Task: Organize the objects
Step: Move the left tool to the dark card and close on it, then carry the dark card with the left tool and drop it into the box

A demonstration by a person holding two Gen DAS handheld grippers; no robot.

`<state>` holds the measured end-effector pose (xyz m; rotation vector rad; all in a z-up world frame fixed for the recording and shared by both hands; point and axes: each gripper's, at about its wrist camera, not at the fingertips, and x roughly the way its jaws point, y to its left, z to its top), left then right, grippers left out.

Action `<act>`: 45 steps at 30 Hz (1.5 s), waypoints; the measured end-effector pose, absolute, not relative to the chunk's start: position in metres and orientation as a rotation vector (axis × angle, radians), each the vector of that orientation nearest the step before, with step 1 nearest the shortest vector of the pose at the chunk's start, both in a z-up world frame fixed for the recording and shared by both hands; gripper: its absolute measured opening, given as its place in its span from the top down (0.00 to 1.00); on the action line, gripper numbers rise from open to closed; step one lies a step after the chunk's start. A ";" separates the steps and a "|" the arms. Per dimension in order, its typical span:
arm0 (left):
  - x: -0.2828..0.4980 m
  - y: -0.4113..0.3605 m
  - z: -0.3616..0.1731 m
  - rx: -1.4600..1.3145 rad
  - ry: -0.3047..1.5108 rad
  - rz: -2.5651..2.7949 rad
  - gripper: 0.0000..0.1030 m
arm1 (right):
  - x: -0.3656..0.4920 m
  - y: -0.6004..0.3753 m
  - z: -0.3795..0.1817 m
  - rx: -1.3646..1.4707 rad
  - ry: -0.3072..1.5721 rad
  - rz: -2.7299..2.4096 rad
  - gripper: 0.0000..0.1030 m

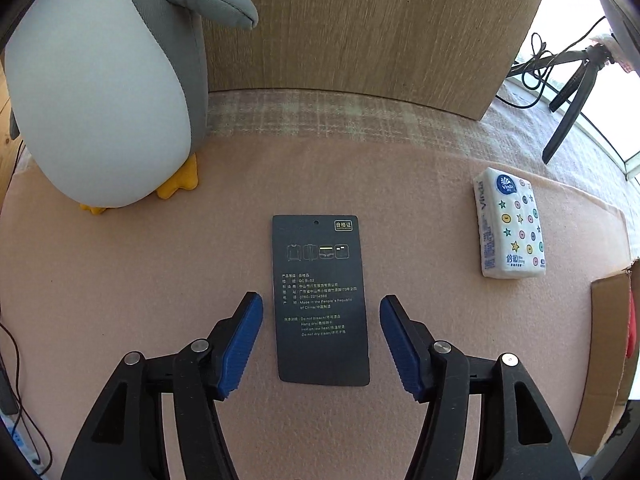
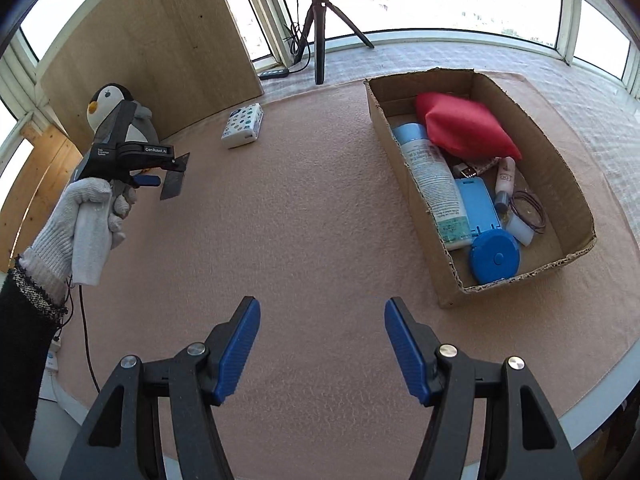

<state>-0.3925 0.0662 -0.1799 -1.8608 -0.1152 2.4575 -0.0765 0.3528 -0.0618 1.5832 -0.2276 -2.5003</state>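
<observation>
Left gripper (image 1: 321, 332) jaws open, straddling a dark tag (image 1: 320, 300) at frame centre, not gripping. Right gripper (image 2: 322, 336) open, empty; cardboard box (image 2: 568, 184) at right.

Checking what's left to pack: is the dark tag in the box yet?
Out. The dark tag lies flat on the pink cloth, between the open left tongs.

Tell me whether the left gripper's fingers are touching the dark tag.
Apart. In the left wrist view the left gripper stands open, its blue pads on either side of the dark tag, pink cloth visible between.
</observation>
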 end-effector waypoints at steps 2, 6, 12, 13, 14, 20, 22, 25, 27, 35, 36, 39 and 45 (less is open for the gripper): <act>-0.394 0.068 -0.182 -1.859 -0.113 2.472 0.38 | -0.076 0.357 -0.061 1.583 -0.235 -2.506 0.41; -0.396 0.074 -0.183 -1.855 -0.080 2.486 0.38 | -0.077 0.360 -0.061 1.581 -0.231 -2.507 0.41; -0.397 0.081 -0.184 -1.865 -0.059 2.508 0.49 | -0.079 0.360 -0.062 1.583 -0.230 -2.500 0.41; -0.397 0.081 -0.184 -1.866 -0.067 2.505 0.49 | -0.080 0.360 -0.062 1.582 -0.229 -2.499 0.41; -0.398 0.082 -0.184 -1.865 -0.074 2.503 0.49 | -0.080 0.359 -0.062 1.580 -0.228 -2.499 0.41; -0.395 0.090 -0.184 -1.855 -0.088 2.491 0.49 | -0.082 0.359 -0.064 1.582 -0.224 -2.498 0.41; -0.392 0.093 -0.183 -1.850 -0.103 2.484 0.49 | -0.082 0.360 -0.064 1.582 -0.223 -2.498 0.41; -0.383 0.100 -0.178 -1.829 -0.126 2.477 0.49 | -0.083 0.361 -0.064 1.579 -0.221 -2.501 0.41; -0.373 0.109 -0.170 -1.795 -0.115 2.477 0.49 | -0.084 0.361 -0.063 1.574 -0.219 -2.502 0.41; -0.321 0.152 -0.117 -1.559 0.010 2.420 0.49 | -0.084 0.363 -0.061 1.560 -0.212 -2.515 0.41; -0.315 0.166 -0.110 -1.530 0.026 2.402 0.49 | -0.084 0.364 -0.062 1.561 -0.206 -2.518 0.41; -0.292 0.206 -0.091 -1.451 0.059 2.336 0.49 | -0.083 0.370 -0.063 1.567 -0.206 -2.520 0.41; -0.238 0.304 -0.060 -1.331 0.132 2.185 0.49 | -0.078 0.388 -0.062 1.575 -0.216 -2.546 0.41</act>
